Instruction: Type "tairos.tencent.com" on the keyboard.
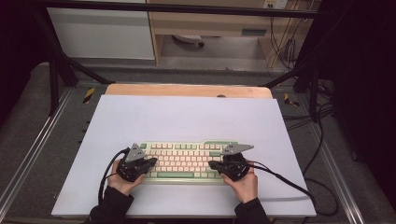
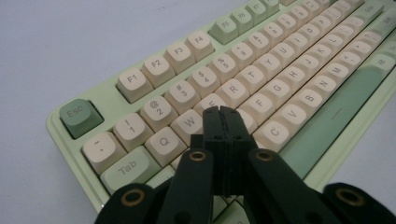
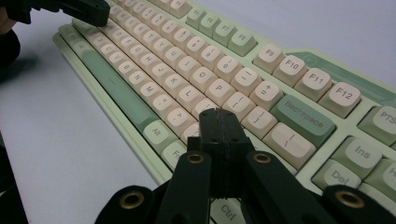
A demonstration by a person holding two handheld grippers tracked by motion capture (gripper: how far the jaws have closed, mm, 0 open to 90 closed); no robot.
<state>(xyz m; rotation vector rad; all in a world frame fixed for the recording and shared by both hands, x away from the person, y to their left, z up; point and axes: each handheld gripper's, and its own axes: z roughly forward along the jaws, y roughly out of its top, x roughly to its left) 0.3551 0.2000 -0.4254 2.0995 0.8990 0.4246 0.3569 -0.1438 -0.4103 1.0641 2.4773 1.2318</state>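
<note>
A pale green keyboard [image 1: 184, 161] with cream and green keys lies on the white tabletop near the front. My left gripper [image 1: 153, 162] hovers over the keyboard's left end, jaws pressed together with nothing between them; in the left gripper view its tips [image 2: 222, 112] sit above the keyboard [image 2: 261, 79] near the E and D keys. My right gripper [image 1: 211, 164] is over the right end, also shut and empty; in the right gripper view its tips [image 3: 219, 115] hang above the keyboard [image 3: 187, 70] near the right-hand punctuation keys. The left gripper [image 3: 79, 9] appears at the top left there.
The white table sheet [image 1: 187, 116] spreads wide behind and beside the keyboard, on a wooden board [image 1: 187, 90]. Black cables [image 1: 289, 184] trail from both grippers toward the table's front and right edge. A dark frame surrounds the table.
</note>
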